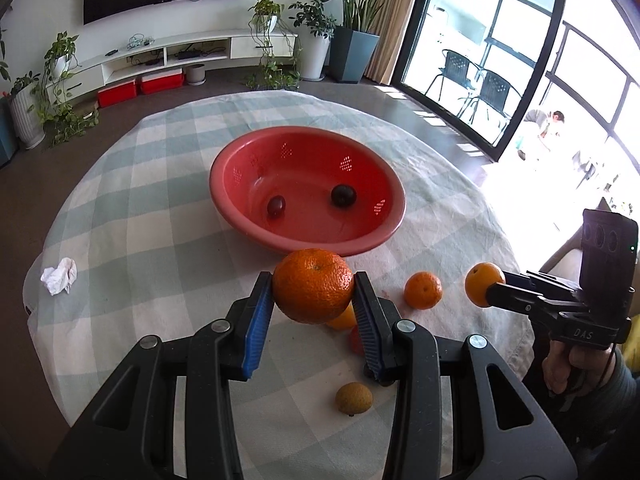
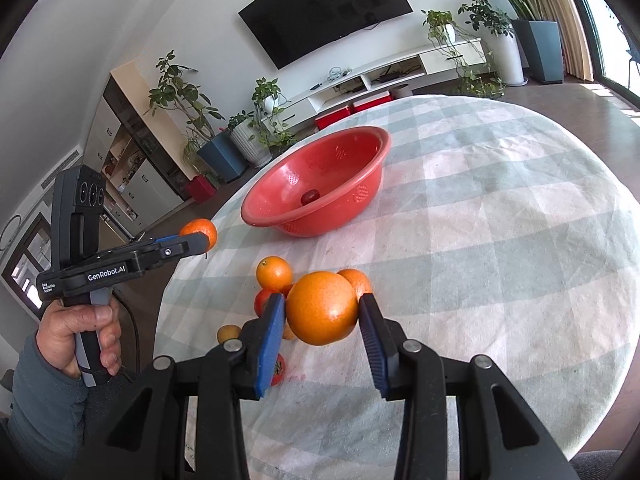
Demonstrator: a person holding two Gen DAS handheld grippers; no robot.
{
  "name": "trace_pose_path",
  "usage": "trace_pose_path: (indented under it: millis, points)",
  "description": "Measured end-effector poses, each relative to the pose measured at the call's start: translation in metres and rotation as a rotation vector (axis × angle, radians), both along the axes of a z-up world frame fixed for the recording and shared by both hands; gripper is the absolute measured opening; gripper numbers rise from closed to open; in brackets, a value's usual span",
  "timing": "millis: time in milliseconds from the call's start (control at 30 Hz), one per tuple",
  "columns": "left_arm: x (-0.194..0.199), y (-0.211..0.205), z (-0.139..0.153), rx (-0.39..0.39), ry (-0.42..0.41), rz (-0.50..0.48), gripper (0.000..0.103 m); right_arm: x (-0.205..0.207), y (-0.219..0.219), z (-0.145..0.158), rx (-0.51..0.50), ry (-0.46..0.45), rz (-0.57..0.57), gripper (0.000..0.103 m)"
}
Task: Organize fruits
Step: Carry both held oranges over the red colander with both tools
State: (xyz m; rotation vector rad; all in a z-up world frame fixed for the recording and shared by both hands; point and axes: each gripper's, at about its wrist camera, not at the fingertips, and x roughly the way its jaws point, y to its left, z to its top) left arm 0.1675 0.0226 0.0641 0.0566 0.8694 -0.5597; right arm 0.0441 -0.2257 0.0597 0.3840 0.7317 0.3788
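In the left wrist view my left gripper [image 1: 313, 284] is shut on a large orange [image 1: 314, 292], held above the checked tablecloth [image 1: 160, 200] just in front of the red perforated bowl [image 1: 240, 168]. Two dark round fruits [image 1: 277, 205] [image 1: 343, 195] lie in the bowl. My right gripper [image 1: 494, 290] at the right is shut on a smaller orange [image 1: 480, 280]. In the right wrist view the right gripper [image 2: 322, 304] clamps its orange [image 2: 323, 312] over a cluster of loose fruit. The left gripper [image 2: 200, 240] holds its orange [image 2: 200, 228] left of the bowl [image 2: 332, 220].
Loose on the cloth are an orange [image 1: 423, 290], a small brownish fruit [image 1: 354, 398], more oranges [image 2: 274, 274] and reddish fruits [image 2: 264, 300]. A crumpled tissue [image 1: 60, 275] lies at the left edge. The table edge curves close on the left and right.
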Motion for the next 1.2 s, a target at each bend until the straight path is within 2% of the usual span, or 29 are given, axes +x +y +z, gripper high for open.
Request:
trace_pose_path:
  millis: [200,400,500,600,667,800,933,1200]
  points:
    - [0.015,-0.009,0.018,-0.013,-0.049,-0.011,0.037,0.005,-0.019,0.029,-0.038,-0.047,-0.046,0.041]
    - [0.049,-0.024,0.033,0.014,-0.083,-0.029,0.037,0.03,-0.03,0.084,-0.111,-0.132,-0.057,0.041]
    - [0.068,-0.038,0.029,0.061,-0.075,-0.05,0.037,0.056,-0.02,0.107,-0.161,-0.157,-0.027,0.041]
    - [0.081,-0.05,0.016,0.086,-0.055,-0.076,0.037,0.086,-0.001,0.118,-0.18,-0.15,0.029,0.041]
    - [0.087,-0.056,0.005,0.094,-0.038,-0.095,0.037,0.107,0.016,0.117,-0.209,-0.127,0.076,0.041]
    - [0.099,-0.061,-0.017,0.098,-0.005,-0.111,0.037,0.151,0.044,0.096,-0.232,-0.039,0.138,0.041]
    - [0.109,-0.064,-0.03,0.086,0.015,-0.114,0.037,0.186,0.056,0.067,-0.238,0.056,0.142,0.041]
    - [0.116,-0.08,-0.051,0.115,0.046,-0.16,0.038,0.224,0.069,0.031,-0.239,0.169,0.164,0.041]
